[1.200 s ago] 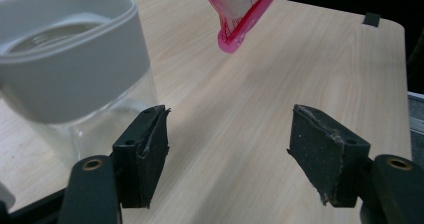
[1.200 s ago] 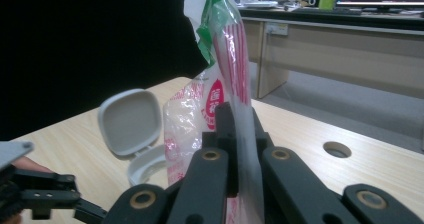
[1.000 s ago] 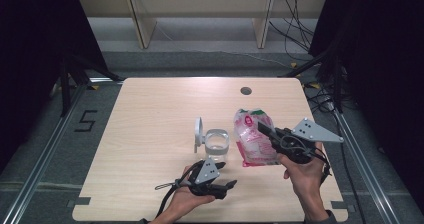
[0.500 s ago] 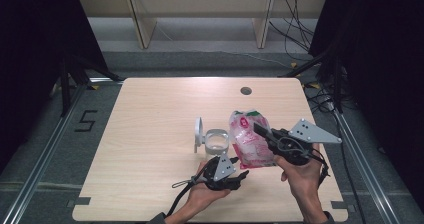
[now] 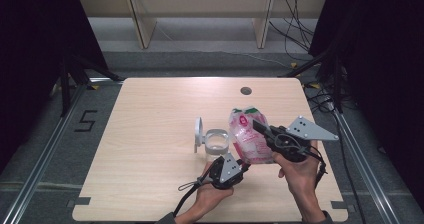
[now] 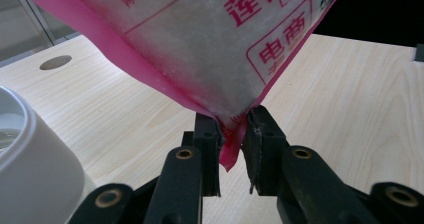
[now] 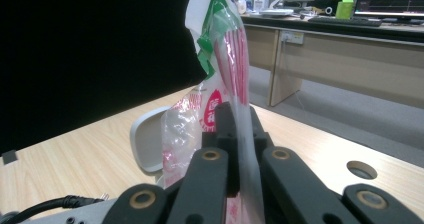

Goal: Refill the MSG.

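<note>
I hold the pink bag point(image 5: 248, 136) upright just to the right of the clear jar point(image 5: 216, 143), whose white lid point(image 5: 198, 132) stands open on the jar's far side. My right gripper point(image 5: 259, 126) pinches the bag's upper edge. My left gripper point(image 6: 232, 134), just in front of the jar, has been closing and clamps the bag's bottom corner.

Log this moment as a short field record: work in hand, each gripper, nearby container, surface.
work: pink plastic bag of white powder held up between two grippers
left gripper: jaws have just been closing, pinching the bag's bottom corner
right gripper: shut on the bag's upper edge
container: clear jar, white flip lid open, beside the bag
surface: wooden table
</note>
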Tool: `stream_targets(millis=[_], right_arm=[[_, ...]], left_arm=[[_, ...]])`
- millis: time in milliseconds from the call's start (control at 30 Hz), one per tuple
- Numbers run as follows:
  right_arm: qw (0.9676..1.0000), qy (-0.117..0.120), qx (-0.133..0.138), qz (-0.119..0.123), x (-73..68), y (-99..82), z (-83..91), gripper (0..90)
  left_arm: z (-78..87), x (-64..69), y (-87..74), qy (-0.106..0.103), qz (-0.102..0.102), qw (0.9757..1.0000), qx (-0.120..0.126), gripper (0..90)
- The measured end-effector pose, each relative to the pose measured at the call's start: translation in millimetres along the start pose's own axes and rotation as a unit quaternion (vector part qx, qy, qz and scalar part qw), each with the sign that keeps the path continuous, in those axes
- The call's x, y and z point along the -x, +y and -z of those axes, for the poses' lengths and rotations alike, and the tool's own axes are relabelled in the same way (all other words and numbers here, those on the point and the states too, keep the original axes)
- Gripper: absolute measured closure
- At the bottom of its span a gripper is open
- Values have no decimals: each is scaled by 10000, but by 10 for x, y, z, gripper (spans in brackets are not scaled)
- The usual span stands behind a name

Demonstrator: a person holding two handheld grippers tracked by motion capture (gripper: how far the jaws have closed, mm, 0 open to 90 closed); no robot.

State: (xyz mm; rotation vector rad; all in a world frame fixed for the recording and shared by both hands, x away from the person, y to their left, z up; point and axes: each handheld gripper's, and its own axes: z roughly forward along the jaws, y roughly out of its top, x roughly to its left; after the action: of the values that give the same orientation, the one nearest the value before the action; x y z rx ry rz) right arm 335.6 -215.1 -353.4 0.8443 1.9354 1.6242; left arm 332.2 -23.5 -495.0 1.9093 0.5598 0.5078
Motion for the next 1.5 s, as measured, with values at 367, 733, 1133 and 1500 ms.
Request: stream_targets(millis=[367,733,1133,1500], right_arm=[[9996,-213,-57,151,46,92,-194,900],[9996,-170,-144,178,66,162,-355,900],[9989,-122,-337,314,7,183,-530,900],[9985,-103,-372,384,-13,193,-624,900]], left_arm=[[-91,75,25,214,515,9982,200,777],[-169,178,13,498,995,9923,554,777],[-258,185,38,437,1264,9883,728,778],[-293,212,51,448,1356,9862,838,779]])
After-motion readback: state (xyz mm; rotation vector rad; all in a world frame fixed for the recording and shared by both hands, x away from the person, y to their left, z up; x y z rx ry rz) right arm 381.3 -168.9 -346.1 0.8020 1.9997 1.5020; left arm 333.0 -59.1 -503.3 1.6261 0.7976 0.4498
